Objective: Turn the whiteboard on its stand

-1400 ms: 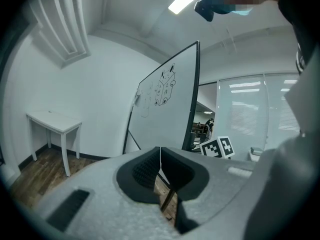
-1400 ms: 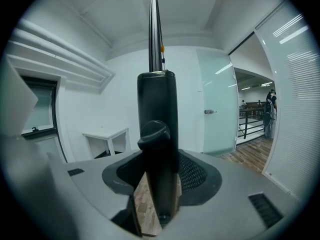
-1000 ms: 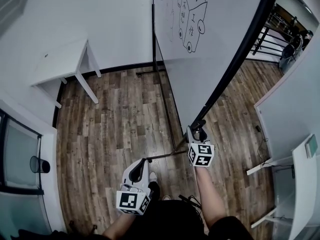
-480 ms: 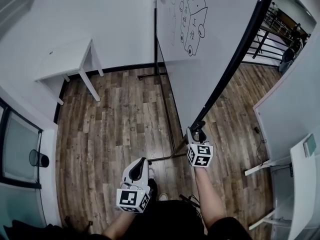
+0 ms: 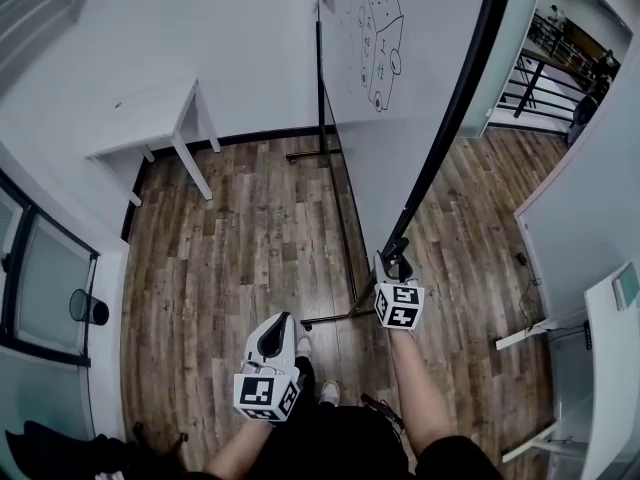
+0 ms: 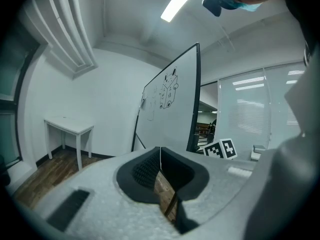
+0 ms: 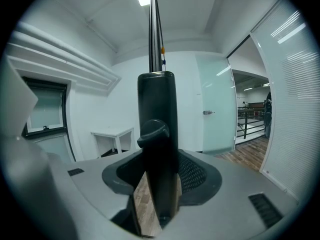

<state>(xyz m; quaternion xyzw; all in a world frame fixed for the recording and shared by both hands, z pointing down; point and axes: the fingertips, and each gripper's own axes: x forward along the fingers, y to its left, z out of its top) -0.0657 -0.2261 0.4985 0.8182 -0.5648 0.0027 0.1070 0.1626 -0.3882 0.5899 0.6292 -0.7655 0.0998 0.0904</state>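
against a second ago, the large white whiteboard [image 5: 400, 98] has swung. its black side post [image 7: 157, 109] runs steeper up the head view and the board's face looks narrower. the small white tabletop on thin legs [image 5: 150, 118] sits further right in that view. the right tool [image 5: 397, 260] stays at the same low spot on the post. the left tool [image 5: 274, 332] still hangs low by the person's body, well apart from the board.

the right gripper view shows the right tool's jaws clamped on the post, a smooth, matte, round-cornered bar carrying a small black knob [image 7: 152, 131]. the jaw pads are dark rubber with a fine ribbed mesh, set in a grey, grainy plastic body. in the left gripper view the left tool's jaws are pressed together with nothing between them.

the whiteboard stands upright on its thin black metal stand [image 5: 345, 238], on a brown, streaky wood-plank floor [image 5: 240, 258]. its glossy face bears a black line drawing [image 5: 382, 28] of a cartoon figure on a box. a frosted glass door [image 7: 215, 104] shows beyond the post.
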